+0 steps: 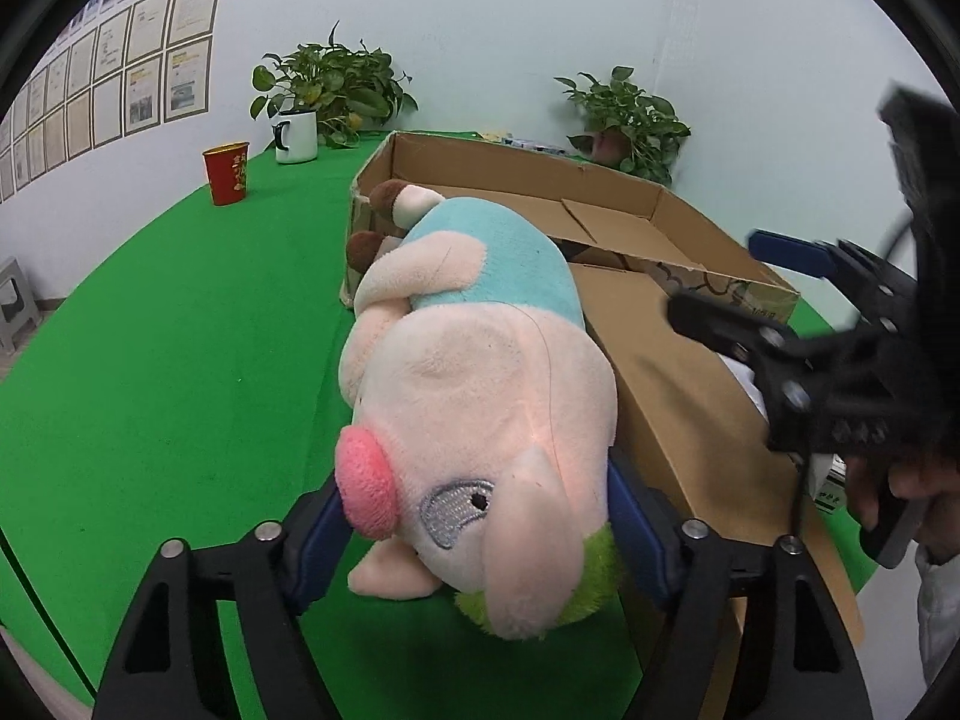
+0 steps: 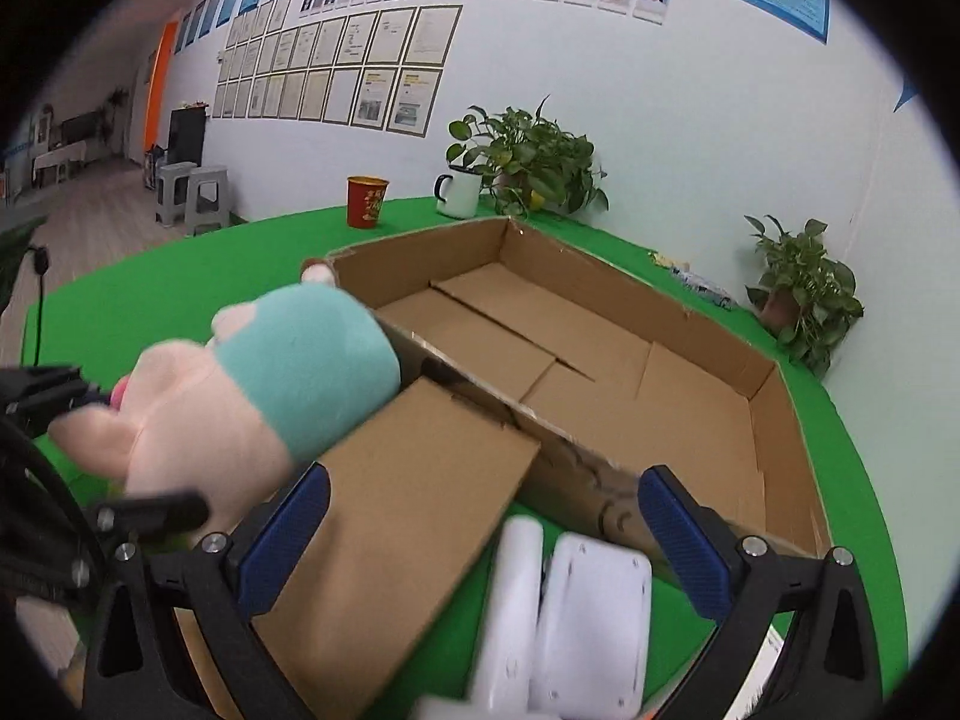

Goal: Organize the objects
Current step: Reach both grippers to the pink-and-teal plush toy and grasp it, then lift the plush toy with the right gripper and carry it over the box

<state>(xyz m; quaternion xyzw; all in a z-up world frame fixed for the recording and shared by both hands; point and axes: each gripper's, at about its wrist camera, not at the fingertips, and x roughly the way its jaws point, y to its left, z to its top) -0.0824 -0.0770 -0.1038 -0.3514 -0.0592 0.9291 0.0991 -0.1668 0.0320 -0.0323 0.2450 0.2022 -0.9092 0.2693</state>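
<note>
Nearest, the left tongs (image 1: 480,531) clench the pink plush pig in a teal shirt (image 1: 474,360) by its head, just outside the open brown cardboard box (image 2: 708,354), seemingly to load it. Beside the box, the right tongs (image 2: 480,540) gape over a white plastic device (image 2: 570,612).

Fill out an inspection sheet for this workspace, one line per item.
Surface: green cloth table.
Job's things: plush pig between the left gripper's pads, beside the cardboard box; nothing seen inside the box; white device in front of the right gripper.
Clutter: red cup, white mug.
Grippers: left gripper shut on the pig; right gripper open, nothing gripped.
Cables: black cable at the left edge.
Surroundings: two potted plants, framed papers on the wall, stools.
</note>
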